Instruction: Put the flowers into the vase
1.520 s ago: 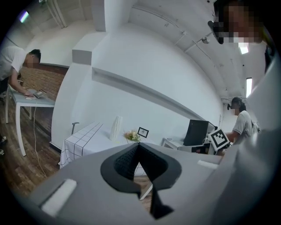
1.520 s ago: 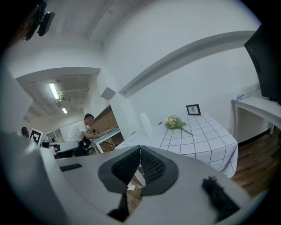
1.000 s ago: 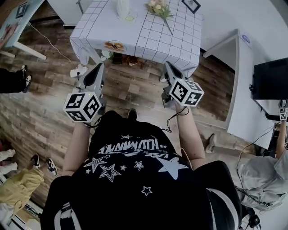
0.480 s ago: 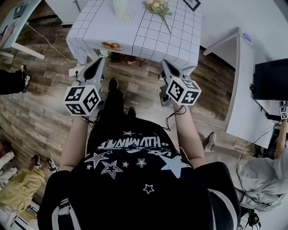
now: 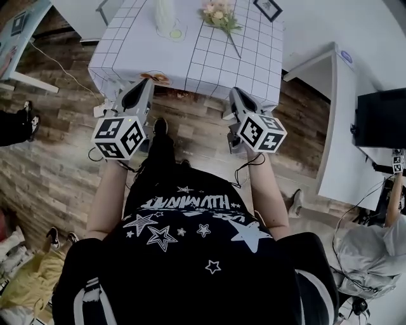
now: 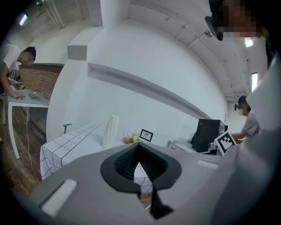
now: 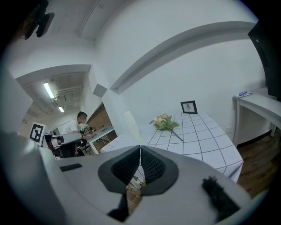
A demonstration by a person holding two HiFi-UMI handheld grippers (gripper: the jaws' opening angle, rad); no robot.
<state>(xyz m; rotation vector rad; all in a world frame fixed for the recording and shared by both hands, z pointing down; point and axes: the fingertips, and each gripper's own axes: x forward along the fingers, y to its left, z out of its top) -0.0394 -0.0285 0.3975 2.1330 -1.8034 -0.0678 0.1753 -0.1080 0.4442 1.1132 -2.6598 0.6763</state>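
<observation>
Wood-plank floor (image 5: 63, 159) lies open on the left of the table (image 5: 209, 57), and a narrower strip of it runs along the table's near edge, where the person stands. White cloth with a dark grid covers the table and hangs over that near edge; small things under the overhang are too dim to make out. A white desk (image 5: 333, 114) stands off the table's right side, with a floor gap between them.

Both grippers point at the table's near edge, short of it and apart from each other. The left gripper (image 5: 141, 89) has its fingers pressed together with nothing between them, and so does the right gripper (image 5: 233, 95).

The white ribbed vase (image 5: 165, 14) stands toward the table's far left, its top cut off in the head view. The flowers (image 5: 217, 14) lie flat on the cloth beside it, bare cloth between, stem aimed at the near edge. A small picture frame (image 5: 268, 7) at the table's far right is partly cropped.
</observation>
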